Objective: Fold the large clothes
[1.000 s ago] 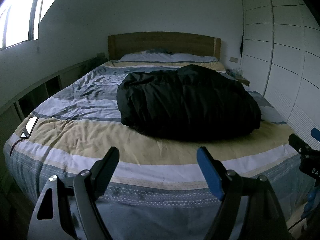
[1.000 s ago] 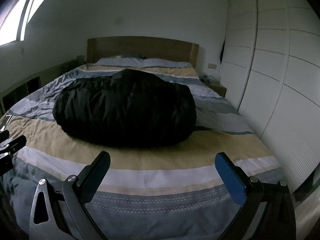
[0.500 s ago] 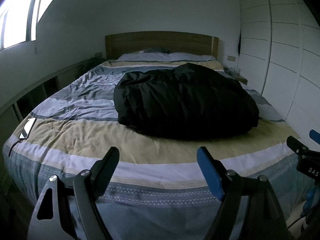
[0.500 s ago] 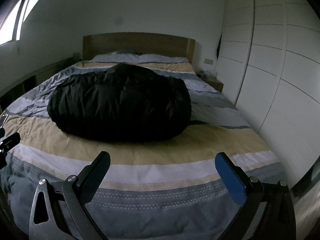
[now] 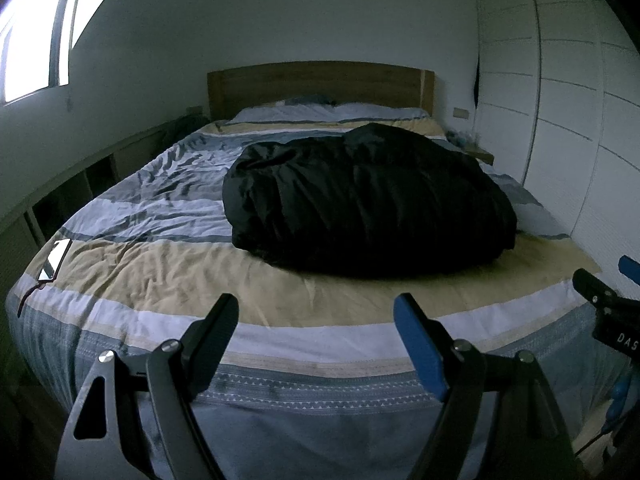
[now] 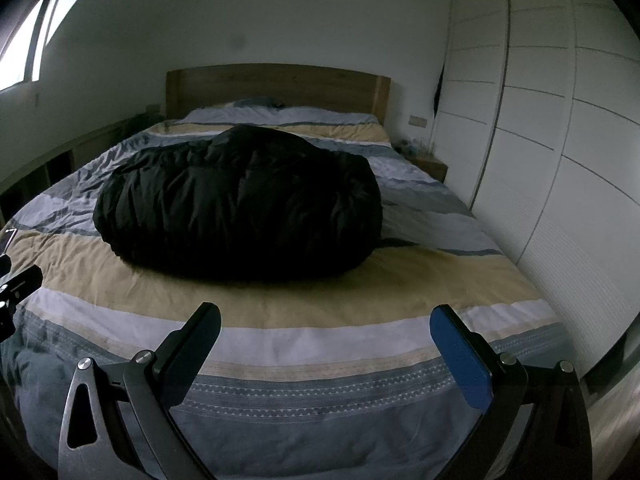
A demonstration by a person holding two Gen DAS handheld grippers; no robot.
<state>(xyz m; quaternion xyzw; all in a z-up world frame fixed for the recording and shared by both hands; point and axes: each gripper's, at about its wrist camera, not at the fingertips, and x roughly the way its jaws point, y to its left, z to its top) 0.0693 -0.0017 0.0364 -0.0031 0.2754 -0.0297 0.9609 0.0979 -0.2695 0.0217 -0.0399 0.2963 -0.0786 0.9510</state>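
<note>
A large black puffy garment [image 5: 368, 200] lies bunched in a rounded heap in the middle of the striped bed [image 5: 168, 264]; it also shows in the right wrist view [image 6: 240, 204]. My left gripper [image 5: 316, 312] is open and empty, off the foot of the bed, well short of the garment. My right gripper [image 6: 326, 322] is open wide and empty, also at the foot of the bed. The right gripper's tip shows at the right edge of the left wrist view [image 5: 608, 300]. The left gripper's tip shows at the left edge of the right wrist view [image 6: 18, 284].
A phone [image 5: 54, 260] lies near the bed's left edge. White wardrobe doors [image 6: 560, 140] stand close along the right side. A wooden headboard [image 5: 320, 84], pillows [image 5: 332, 112] and a bedside table [image 6: 432, 166] are at the far end. A low shelf [image 5: 72, 184] runs along the left wall.
Both grippers have drawn back and lifted a little from the bed, so the garment sits farther away in both views. Both stay open and empty.
</note>
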